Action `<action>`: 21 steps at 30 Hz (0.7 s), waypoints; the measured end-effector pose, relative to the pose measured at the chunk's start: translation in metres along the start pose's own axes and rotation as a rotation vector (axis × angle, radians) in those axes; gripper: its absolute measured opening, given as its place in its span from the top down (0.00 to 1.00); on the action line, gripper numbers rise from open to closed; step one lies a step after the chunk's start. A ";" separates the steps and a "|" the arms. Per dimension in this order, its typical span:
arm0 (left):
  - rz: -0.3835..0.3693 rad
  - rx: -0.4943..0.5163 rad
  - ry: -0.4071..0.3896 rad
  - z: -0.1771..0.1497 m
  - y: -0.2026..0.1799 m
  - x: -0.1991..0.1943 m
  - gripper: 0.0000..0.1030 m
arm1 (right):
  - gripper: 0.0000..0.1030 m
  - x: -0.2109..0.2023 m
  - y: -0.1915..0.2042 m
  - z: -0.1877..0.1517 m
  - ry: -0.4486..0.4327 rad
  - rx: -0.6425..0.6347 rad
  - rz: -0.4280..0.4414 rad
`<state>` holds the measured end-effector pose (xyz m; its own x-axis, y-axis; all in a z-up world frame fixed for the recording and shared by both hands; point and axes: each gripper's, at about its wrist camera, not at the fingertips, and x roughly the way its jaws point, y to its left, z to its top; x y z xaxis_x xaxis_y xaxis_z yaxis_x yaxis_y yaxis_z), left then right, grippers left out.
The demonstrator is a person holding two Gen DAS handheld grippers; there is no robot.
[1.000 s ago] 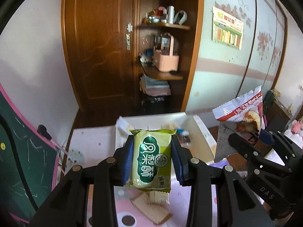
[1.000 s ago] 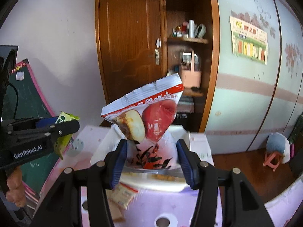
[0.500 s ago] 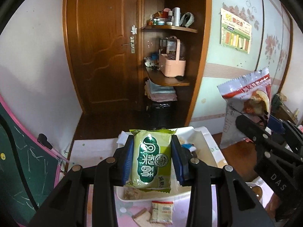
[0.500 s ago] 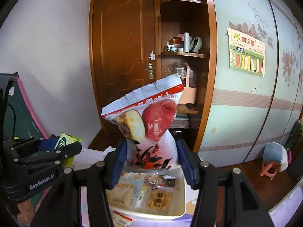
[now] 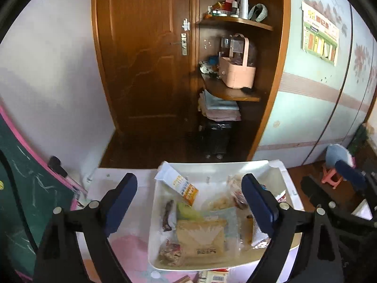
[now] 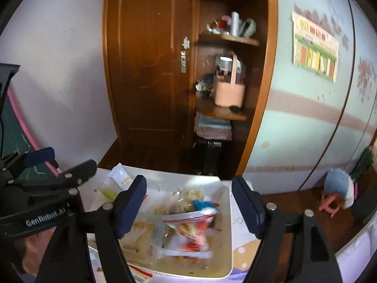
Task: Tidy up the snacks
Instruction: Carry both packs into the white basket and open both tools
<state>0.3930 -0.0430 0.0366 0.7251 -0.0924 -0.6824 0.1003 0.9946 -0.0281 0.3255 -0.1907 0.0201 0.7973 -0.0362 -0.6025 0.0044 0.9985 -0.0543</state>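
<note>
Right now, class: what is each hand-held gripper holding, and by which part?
Nothing. The left hand-held gripper and right hand-held gripper have just opened; the red-and-white bag lies loose in the white tray.

A brown wooden door is seen closed in a pale wall. Beside it, open wooden shelves are stacked with a pink basket and folded cloths. A poster is fixed on the light-blue wardrobe.

A white tray holds a red-and-white snack bag and a tan packet, with a pink basket at twelve o'clock before the brown door.
</note>
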 end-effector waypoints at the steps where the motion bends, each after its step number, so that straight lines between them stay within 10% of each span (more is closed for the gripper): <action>1: 0.000 -0.005 0.006 -0.001 0.002 0.001 0.09 | 0.23 0.001 0.000 -0.003 0.008 -0.004 -0.004; 21: -0.029 0.042 0.073 -0.052 0.006 -0.029 0.02 | 0.20 -0.012 -0.008 -0.044 0.107 -0.007 -0.013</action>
<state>0.3376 -0.0316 0.0180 0.6701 -0.1160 -0.7332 0.1502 0.9885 -0.0192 0.2896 -0.2000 -0.0073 0.7283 -0.0532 -0.6831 0.0096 0.9977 -0.0674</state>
